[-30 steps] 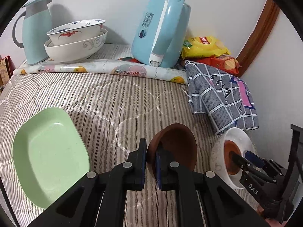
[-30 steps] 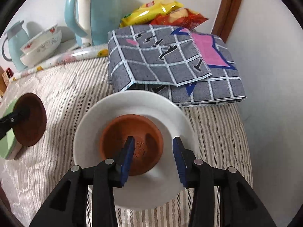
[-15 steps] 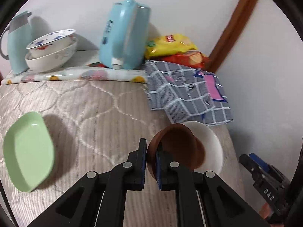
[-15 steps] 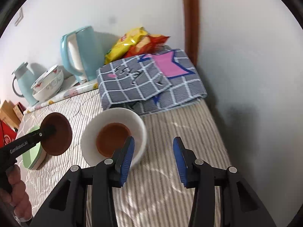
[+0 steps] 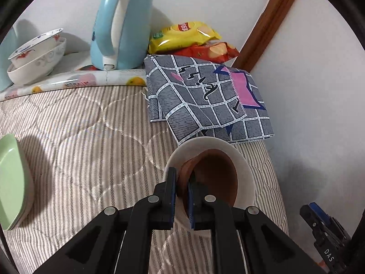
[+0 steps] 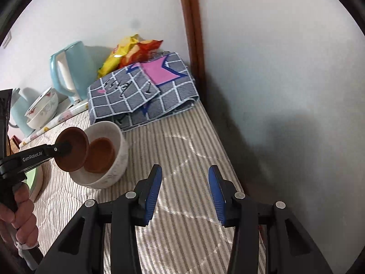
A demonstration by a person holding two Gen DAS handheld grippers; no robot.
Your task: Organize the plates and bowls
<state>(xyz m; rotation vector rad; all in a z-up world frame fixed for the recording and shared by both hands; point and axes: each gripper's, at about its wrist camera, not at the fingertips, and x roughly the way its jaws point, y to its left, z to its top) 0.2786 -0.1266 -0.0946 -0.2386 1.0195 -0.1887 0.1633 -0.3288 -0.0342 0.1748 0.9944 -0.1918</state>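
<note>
My left gripper [image 5: 181,187] is shut on the rim of a small brown bowl [image 5: 216,178] and holds it tilted over the white bowl [image 5: 247,175]. In the right wrist view the held brown bowl [image 6: 73,151] hangs at the white bowl's [image 6: 114,164] left rim, above a second brown bowl [image 6: 100,155] lying inside it. My right gripper [image 6: 185,191] is open and empty, drawn back to the right of the white bowl. A green plate [image 5: 11,180] lies at the left. Two stacked patterned bowls [image 5: 36,57] stand at the back left.
A light blue kettle [image 5: 121,25] stands at the back. A folded grey checked cloth [image 5: 205,100] lies behind the white bowl, with snack bags [image 5: 184,36] behind it. A wall [image 6: 285,91] and wooden trim [image 6: 191,22] close the right side.
My left gripper has carried the brown bowl to the right, over the white bowl. My right gripper has drawn back and to the right, away from the white bowl.
</note>
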